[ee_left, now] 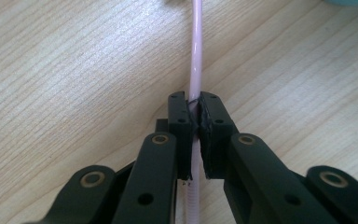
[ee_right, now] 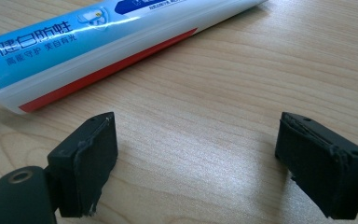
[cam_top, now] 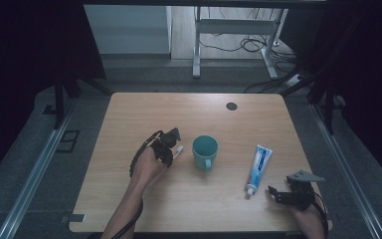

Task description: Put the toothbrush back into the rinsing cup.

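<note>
Left gripper [ee_left: 195, 122] was clenched on a thin pink toothbrush handle [ee_left: 195, 60], pads pressing it from both sides, no gap left. The handle ran straight out ahead of the jaws, low over the wooden table [cam_top: 129, 194], and a short ribbed stretch came out behind the pads toward the hand. In the high view the left gripper [cam_top: 170, 142] sat at the table's middle-left, and the toothbrush's pale end [cam_top: 179, 149] poked out at its tip toward the teal mug [cam_top: 205, 152]. Mug stood upright just beside that gripper's tip, handle turned toward the person, not touching the tongs.

Right gripper [ee_right: 196, 163] was released, jaws wide apart, nothing between them, bare wood under them. A blue-and-white toothpaste tube [ee_right: 98, 42] lay flat on the table just ahead of the jaws, nearer its left jaw, apart from the pads. From above, the right gripper [cam_top: 274, 194] rested near the table's front right corner, tube [cam_top: 258, 167] lying slanted just beside it, cap end nearest the jaws. Mug sat between the two grippers, well apart from the right one.
</note>
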`<state>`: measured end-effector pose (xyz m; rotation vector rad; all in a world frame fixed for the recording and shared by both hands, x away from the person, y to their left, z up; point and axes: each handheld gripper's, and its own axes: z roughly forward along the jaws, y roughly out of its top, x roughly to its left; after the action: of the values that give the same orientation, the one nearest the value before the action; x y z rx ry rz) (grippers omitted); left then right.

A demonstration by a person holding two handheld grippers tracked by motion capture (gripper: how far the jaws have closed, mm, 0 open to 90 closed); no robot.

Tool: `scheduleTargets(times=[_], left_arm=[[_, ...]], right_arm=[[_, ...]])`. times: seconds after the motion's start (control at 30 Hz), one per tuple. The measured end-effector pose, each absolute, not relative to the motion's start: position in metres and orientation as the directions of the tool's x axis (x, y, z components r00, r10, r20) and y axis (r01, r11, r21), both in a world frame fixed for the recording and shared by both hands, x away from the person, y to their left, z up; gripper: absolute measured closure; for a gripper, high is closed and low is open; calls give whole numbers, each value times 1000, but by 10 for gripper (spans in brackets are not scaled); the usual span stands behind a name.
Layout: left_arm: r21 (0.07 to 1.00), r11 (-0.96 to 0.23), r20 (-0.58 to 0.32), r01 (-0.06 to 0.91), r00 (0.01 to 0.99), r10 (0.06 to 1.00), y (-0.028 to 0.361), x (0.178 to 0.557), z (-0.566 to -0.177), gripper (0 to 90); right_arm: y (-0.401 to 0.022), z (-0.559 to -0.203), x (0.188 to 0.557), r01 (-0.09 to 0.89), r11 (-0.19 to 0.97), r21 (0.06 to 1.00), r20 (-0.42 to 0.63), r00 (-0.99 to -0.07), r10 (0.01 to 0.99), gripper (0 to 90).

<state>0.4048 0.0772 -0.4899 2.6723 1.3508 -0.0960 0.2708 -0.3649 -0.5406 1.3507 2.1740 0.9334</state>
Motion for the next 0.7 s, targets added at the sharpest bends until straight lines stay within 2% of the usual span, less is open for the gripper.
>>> scheduleTargets(times=[0.7], left_arm=[[252, -587, -159, 769, 631, 759, 82, 396, -457, 843]], right_arm=[[-365, -541, 271, 618, 304, 724, 2, -443, 896, 127]])
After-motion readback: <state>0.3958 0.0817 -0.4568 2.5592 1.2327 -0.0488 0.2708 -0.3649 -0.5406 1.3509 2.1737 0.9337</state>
